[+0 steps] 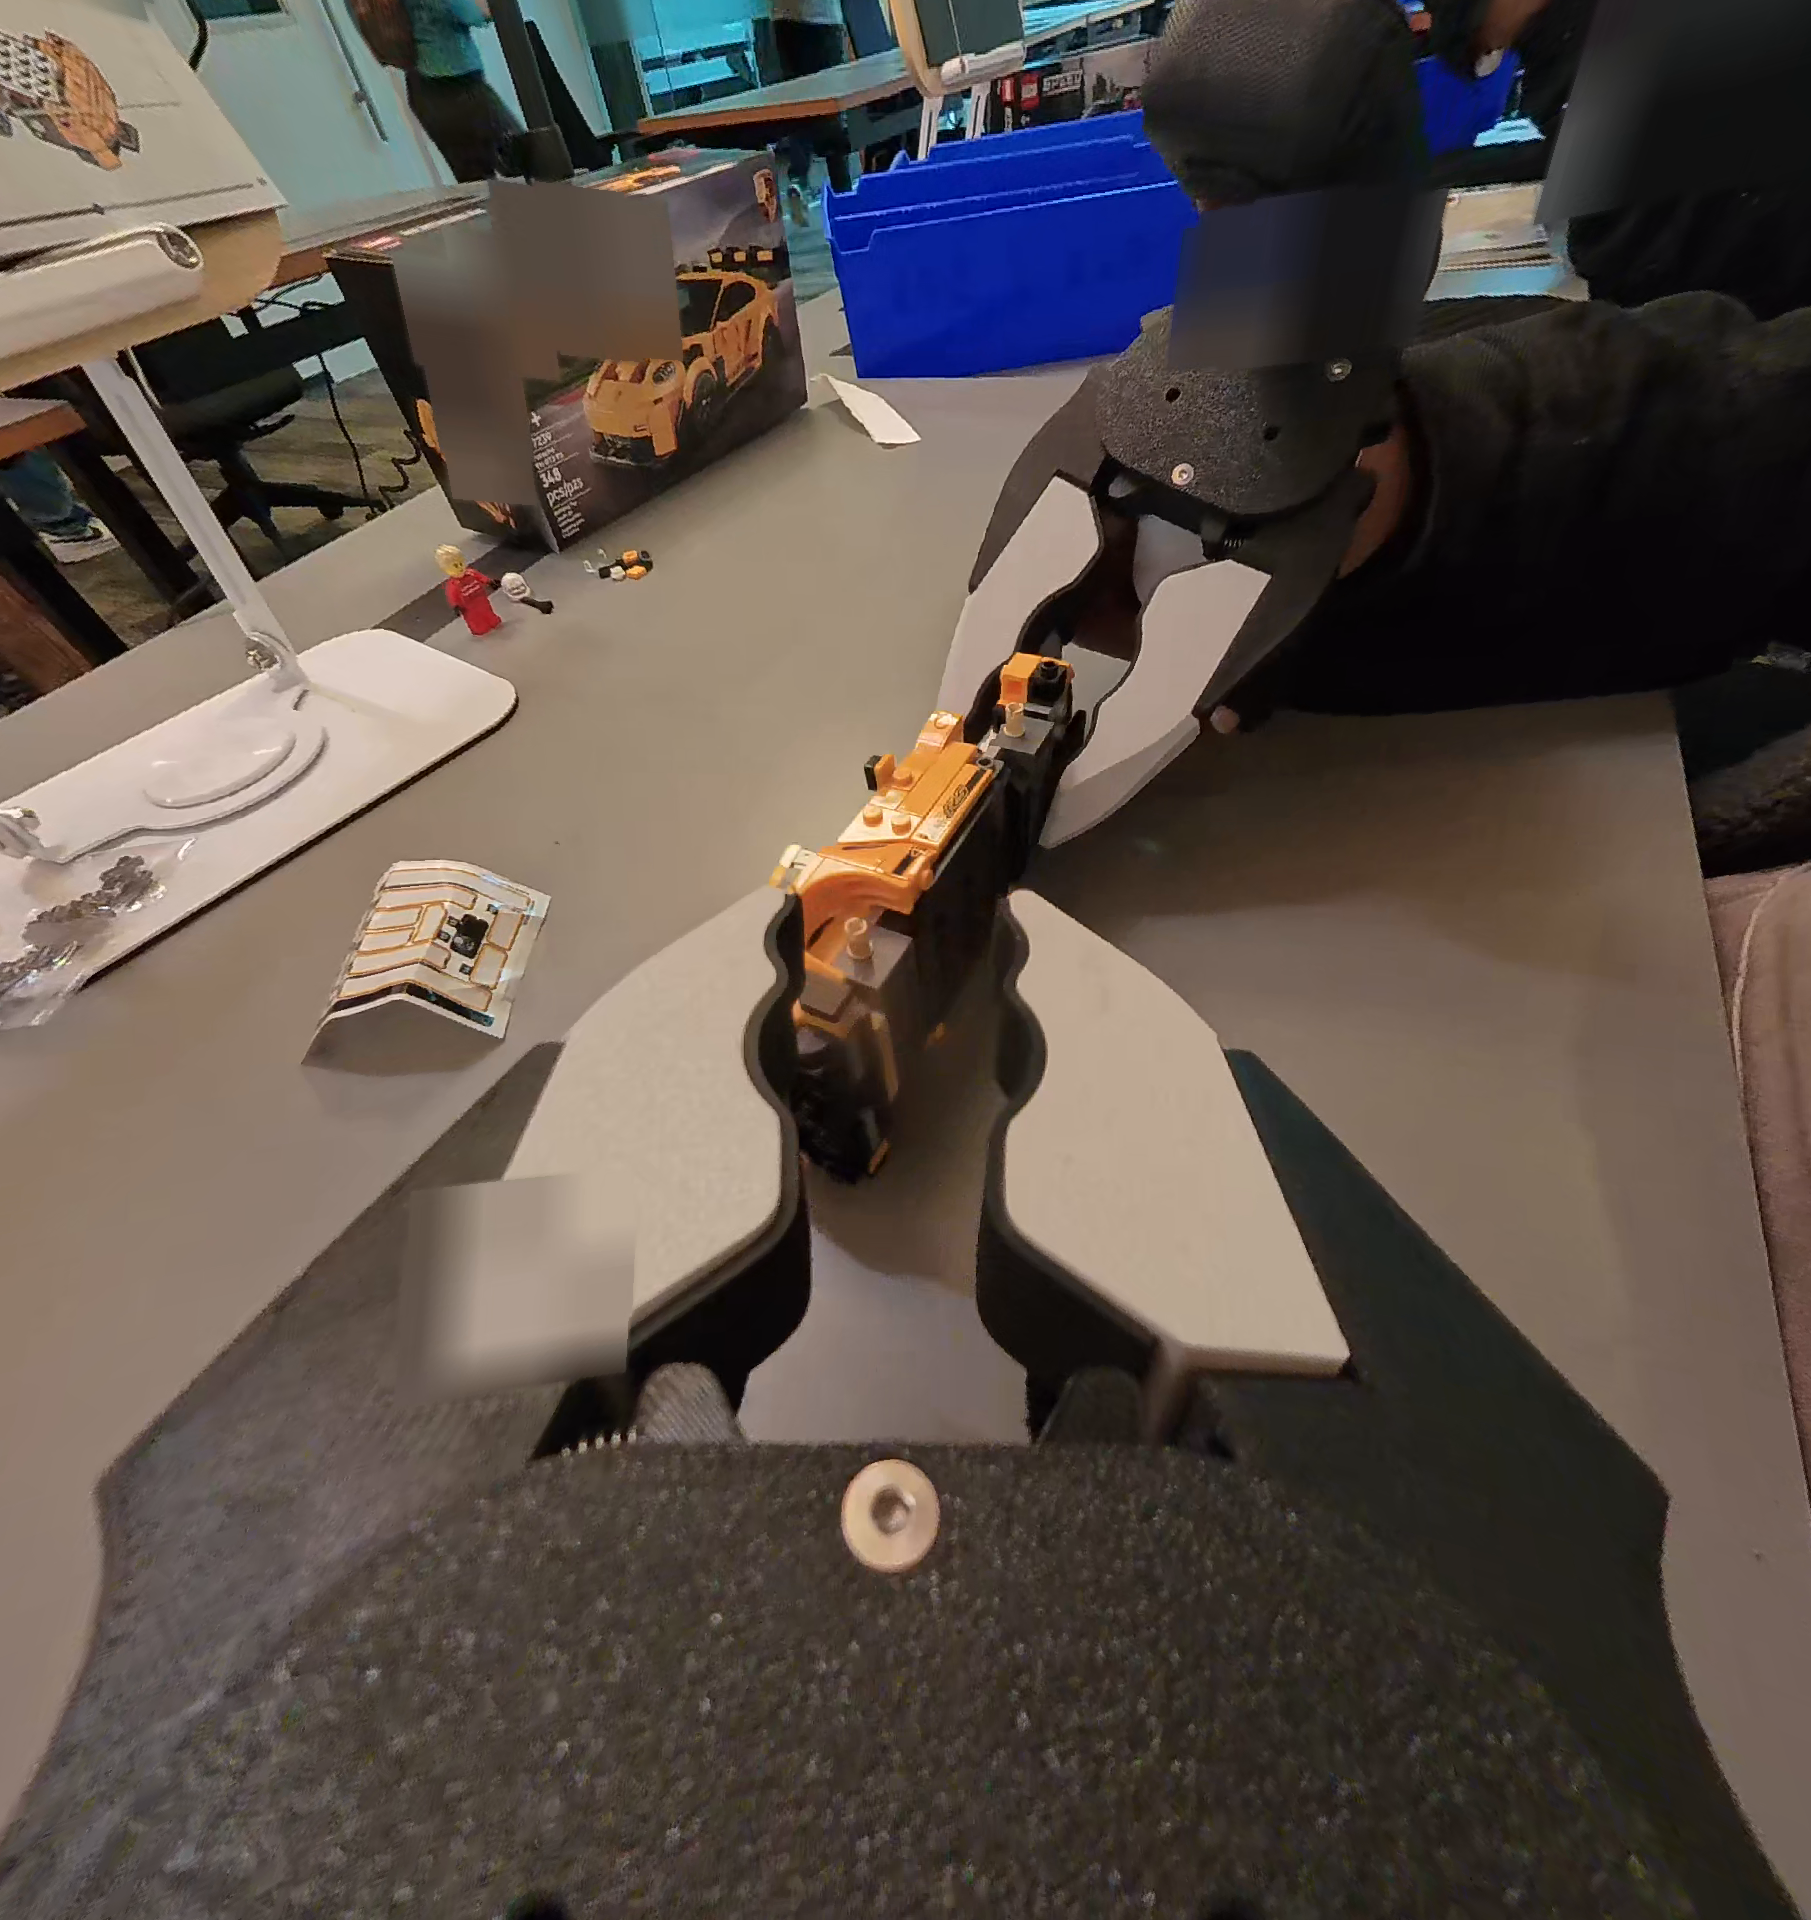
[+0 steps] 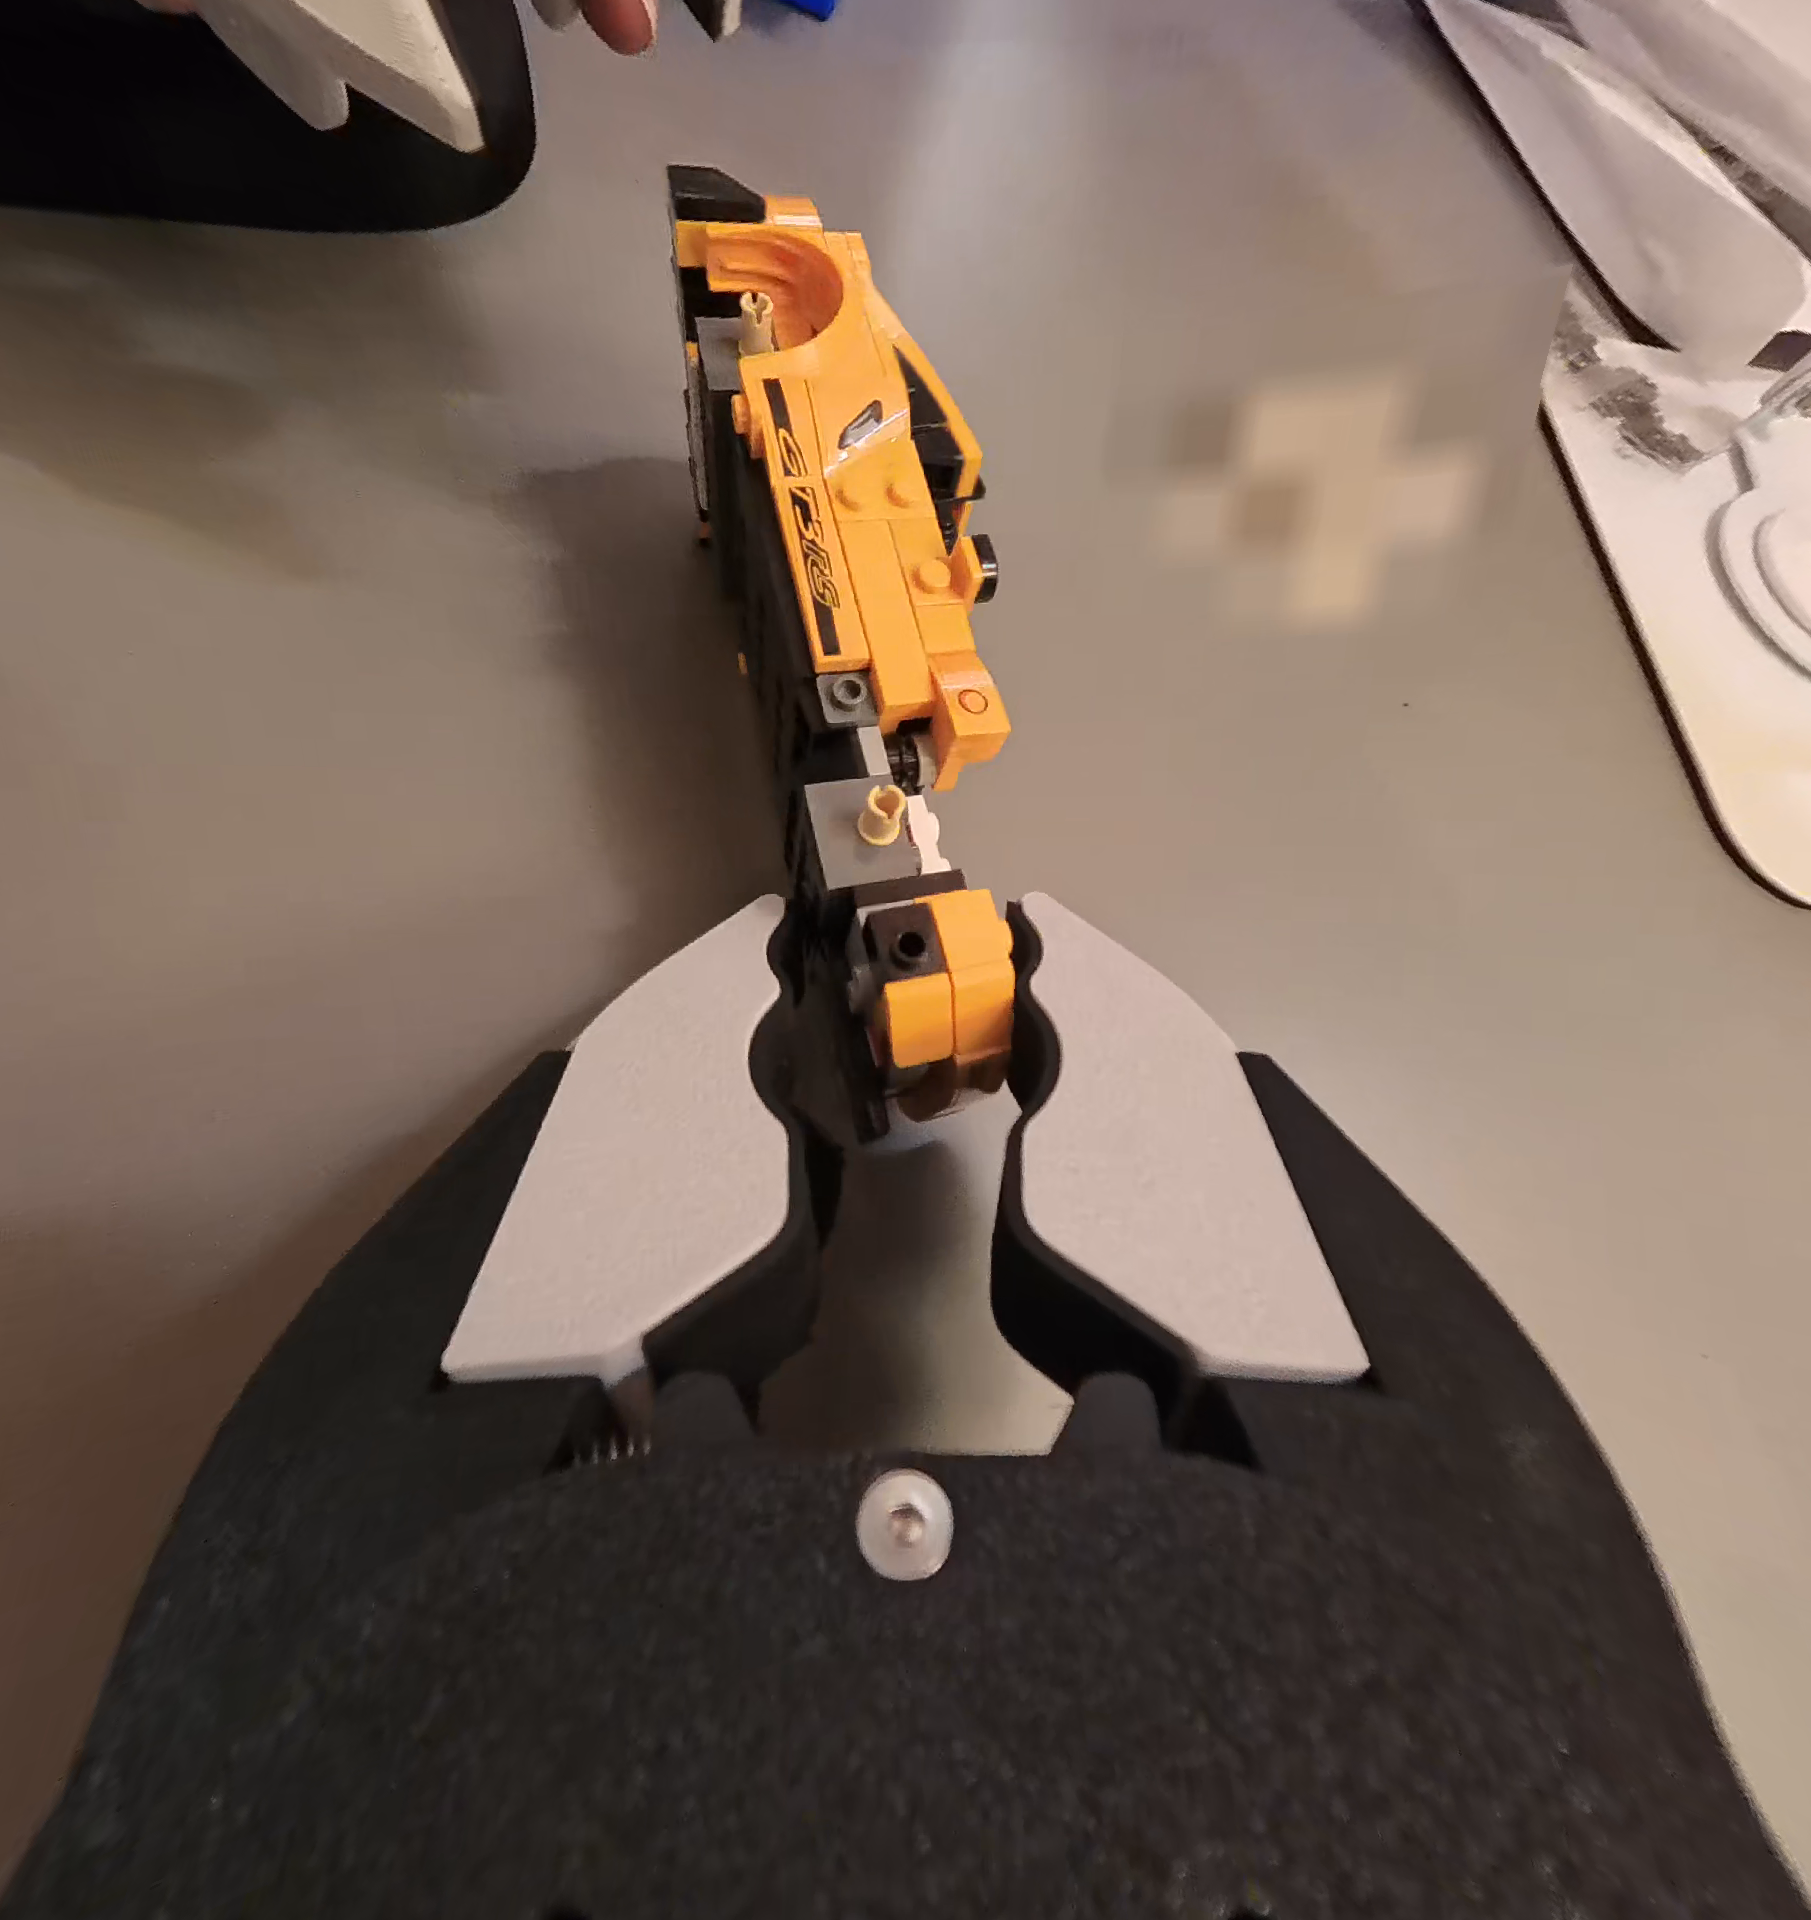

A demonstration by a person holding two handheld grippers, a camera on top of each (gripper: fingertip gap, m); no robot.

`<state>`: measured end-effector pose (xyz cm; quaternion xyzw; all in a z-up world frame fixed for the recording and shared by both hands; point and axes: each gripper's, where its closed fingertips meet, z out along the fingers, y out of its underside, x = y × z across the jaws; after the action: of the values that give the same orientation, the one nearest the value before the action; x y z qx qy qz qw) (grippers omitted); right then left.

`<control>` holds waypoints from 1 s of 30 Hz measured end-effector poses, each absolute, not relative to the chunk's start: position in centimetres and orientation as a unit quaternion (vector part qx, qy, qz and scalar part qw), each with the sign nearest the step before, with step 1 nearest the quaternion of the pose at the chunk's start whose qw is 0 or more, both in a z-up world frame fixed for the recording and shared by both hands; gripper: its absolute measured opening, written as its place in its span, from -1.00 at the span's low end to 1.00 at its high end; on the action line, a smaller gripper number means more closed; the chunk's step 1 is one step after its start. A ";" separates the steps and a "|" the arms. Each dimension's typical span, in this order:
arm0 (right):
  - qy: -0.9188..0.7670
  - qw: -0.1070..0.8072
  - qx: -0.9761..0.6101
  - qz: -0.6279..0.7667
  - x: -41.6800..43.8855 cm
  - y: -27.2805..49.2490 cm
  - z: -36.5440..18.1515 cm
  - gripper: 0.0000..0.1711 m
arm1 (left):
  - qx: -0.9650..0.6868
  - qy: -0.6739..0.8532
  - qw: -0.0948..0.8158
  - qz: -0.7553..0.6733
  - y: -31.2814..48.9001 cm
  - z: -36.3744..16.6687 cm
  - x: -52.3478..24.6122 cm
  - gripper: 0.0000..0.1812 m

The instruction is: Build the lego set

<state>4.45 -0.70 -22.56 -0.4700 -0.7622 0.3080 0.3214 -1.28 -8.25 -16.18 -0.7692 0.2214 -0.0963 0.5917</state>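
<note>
An orange and black lego car body (image 1: pixel 911 831) lies on its side on the grey table (image 1: pixel 672 675), with no wheels on it. My right gripper (image 2: pixel 901 914) is shut on the car's (image 2: pixel 859 499) near end, both fingers against it. It also shows in the left wrist view (image 1: pixel 1077 717) at the car's far end. My left gripper (image 1: pixel 896 914) has its jaws apart, with the car's other end showing in the gap and table visible beside it. In the right wrist view a left gripper finger (image 2: pixel 392 73) sits up and left of the car's bare end.
The set's box (image 1: pixel 652 343) and blue bins (image 1: pixel 994 249) stand at the back. A sticker sheet (image 1: pixel 433 956), a minifigure (image 1: pixel 475 597), small loose parts (image 1: pixel 626 566) and a clear bag (image 1: pixel 39 935) lie left. A white stand base (image 1: pixel 288 727) holds the instruction booklet (image 1: pixel 49 104). The table's edge (image 1: pixel 1701 831) runs on the right. Spacing between my two grippers at the tips: around 12 cm.
</note>
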 end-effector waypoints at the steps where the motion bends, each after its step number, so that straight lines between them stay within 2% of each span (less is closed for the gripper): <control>1: -0.762 0.320 -0.471 0.309 4.5 -0.7 -22.6 -0.57 | -0.770 0.221 0.591 -0.097 -8.2 -16.2 -1.3 -0.63; 18: -0.753 0.329 -0.481 0.305 4.4 0.4 -22.5 -0.57 | -0.774 0.221 0.585 -0.098 -8.2 -16.3 -1.1 -0.63; 21: -0.751 0.329 -0.483 0.307 4.5 0.4 -22.5 -0.57 | -0.758 0.223 0.602 -0.116 -8.0 -14.5 -0.5 -0.66; 26: -0.748 0.333 -0.486 0.306 4.5 0.6 -22.5 -0.56 | -0.701 0.242 0.661 -0.118 -7.9 -7.4 0.8 -0.81; 30: -0.749 0.336 -0.484 0.303 4.8 1.0 -22.2 -0.54 | -0.716 0.251 0.647 -0.070 -7.1 -7.8 -0.8 -0.92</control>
<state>4.83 1.01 -22.24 -0.4844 -0.7488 0.3027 0.3364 -0.77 -7.06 -7.76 -0.7162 0.2514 -0.0702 0.6473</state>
